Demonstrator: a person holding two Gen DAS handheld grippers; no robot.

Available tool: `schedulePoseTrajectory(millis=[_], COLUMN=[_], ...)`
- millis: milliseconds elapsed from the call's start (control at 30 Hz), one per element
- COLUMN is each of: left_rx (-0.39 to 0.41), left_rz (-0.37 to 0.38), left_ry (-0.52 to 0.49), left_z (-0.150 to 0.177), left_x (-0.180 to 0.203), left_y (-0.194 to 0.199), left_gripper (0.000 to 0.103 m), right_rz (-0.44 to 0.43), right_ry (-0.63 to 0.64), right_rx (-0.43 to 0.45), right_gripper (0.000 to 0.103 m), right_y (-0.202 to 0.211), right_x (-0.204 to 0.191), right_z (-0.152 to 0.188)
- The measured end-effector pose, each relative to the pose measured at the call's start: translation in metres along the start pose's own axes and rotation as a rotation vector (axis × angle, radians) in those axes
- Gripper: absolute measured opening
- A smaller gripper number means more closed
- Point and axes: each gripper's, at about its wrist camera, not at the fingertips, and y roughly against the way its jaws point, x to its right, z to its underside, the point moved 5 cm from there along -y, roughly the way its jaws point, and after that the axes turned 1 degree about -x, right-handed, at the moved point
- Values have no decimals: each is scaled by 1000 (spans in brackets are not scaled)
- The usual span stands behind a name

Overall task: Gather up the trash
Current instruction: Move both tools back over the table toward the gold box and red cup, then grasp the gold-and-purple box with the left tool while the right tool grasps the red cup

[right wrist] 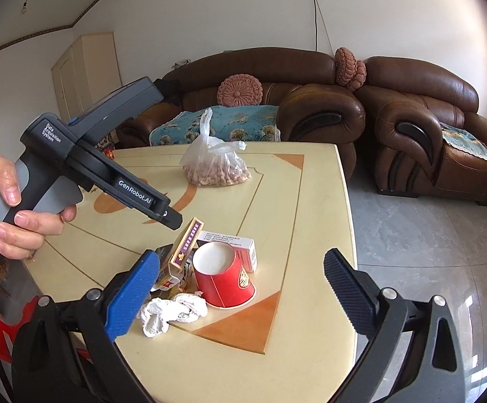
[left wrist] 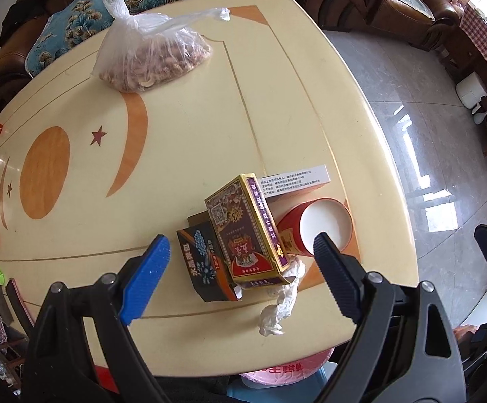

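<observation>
**Trash heap on table, both tongs apart**

Left gripper hangs over the table with jaws wide apart, nothing between them. Below lies the heap: a purple box leaning on a black box, a red cup at three o'clock of it, crumpled tissue at five. Right gripper also stands apart, empty. A bag of nuts sits at twelve, well apart.

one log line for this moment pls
left gripper open above purple box | right gripper open near red cup | nothing held
</observation>
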Motion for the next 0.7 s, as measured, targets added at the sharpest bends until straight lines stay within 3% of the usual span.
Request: schedulePoseTrajectory(millis=[500,700], left_rx=[-77,-92], left_rz=[-40,-46], left_ry=[4,-3], left_z=[-20,-23], left_x=[2,3], left_y=[-50,-60], left_gripper=[85,85], right_rz=[-60,-74], right_ry=[58,43], right_rx=[-122,-132], right_gripper=[96,96], right_y=[-80,-105], right_x=[-8,-8], right_z=[33,36])
